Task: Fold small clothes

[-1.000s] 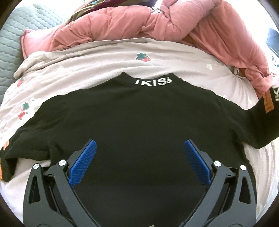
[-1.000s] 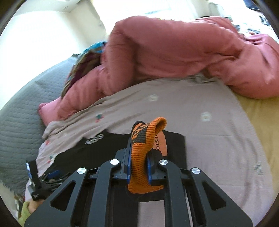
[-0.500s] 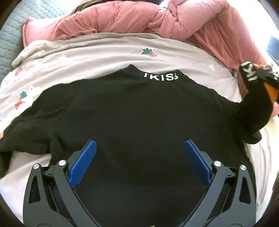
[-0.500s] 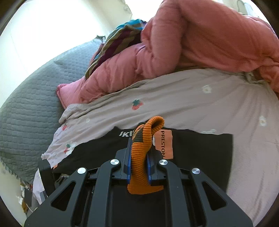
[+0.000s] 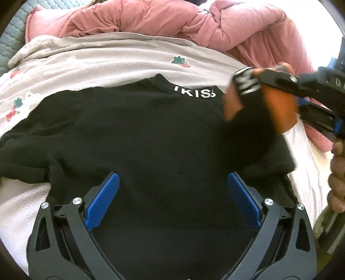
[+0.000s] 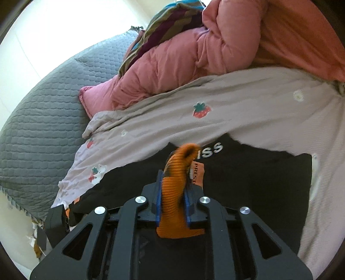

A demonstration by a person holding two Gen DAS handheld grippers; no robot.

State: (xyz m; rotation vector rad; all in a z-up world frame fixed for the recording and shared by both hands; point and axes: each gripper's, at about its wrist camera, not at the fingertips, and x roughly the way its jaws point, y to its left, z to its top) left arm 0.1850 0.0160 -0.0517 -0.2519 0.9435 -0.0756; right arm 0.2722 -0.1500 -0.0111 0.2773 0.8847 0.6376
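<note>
A small black shirt (image 5: pixel 151 133) with white collar lettering lies flat, back up, on the bed sheet (image 5: pixel 107 58). My left gripper (image 5: pixel 172 183) is open and hovers over the shirt's lower middle, holding nothing. My right gripper (image 6: pixel 173 183) is shut on the shirt's orange ribbed sleeve cuff (image 6: pixel 174 185) and holds it above the shirt body (image 6: pixel 248 178). In the left wrist view the lifted sleeve (image 5: pixel 254 112) hangs over the shirt's right shoulder, beside the collar. The other sleeve (image 5: pixel 23 148) lies spread at the left.
A pink duvet (image 5: pixel 172 19) is bunched along the far side of the bed. A grey quilted pillow (image 6: pixel 43 120) lies at the left. The pale sheet has strawberry prints (image 6: pixel 200 109). The person's hand (image 5: pixel 336 178) shows at the right edge.
My right gripper has carried the orange cuff and sleeve leftward and inward, over the shirt's right shoulder toward the collar. My left gripper has stayed open over the shirt's lower part.
</note>
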